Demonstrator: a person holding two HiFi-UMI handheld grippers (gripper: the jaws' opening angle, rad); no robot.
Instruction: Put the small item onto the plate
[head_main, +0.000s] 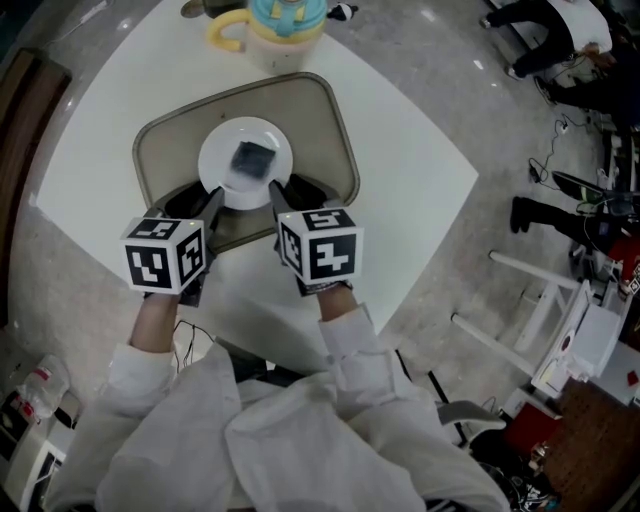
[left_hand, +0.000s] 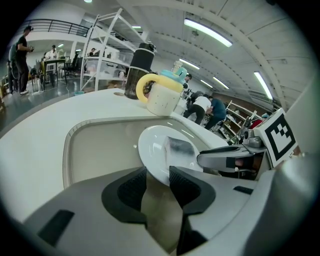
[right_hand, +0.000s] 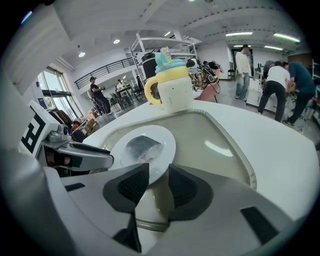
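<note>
Left tool (left_hand: 158, 172) and right tool (right_hand: 159, 170) are hovering, jaws apart and gripping nothing, at the plate's (head_main: 215, 160) near rim, the small packet (head_main: 255, 160) lying on the plate's middle, just ahead of both, slightly nearer the right tool.

- A tray (head_main: 345, 140) lies on the table (head_main: 410, 180), toward the far side.
- A plate (head_main: 214, 160) sits in the tray, about midway across it.
- The item (head_main: 255, 159) lies on the plate, near its middle.
- A cup (head_main: 285, 25) stands on the table just behind the tray's far rim.
- A bottle (left_hand: 140, 67) stands behind the cup, a little to its left.
- The left gripper (head_main: 212, 203) is over the tray's near part, at the left of the plate's near rim.
- The right gripper (head_main: 279, 195) is at the right of that rim, beside the left one and apart from it.
</note>
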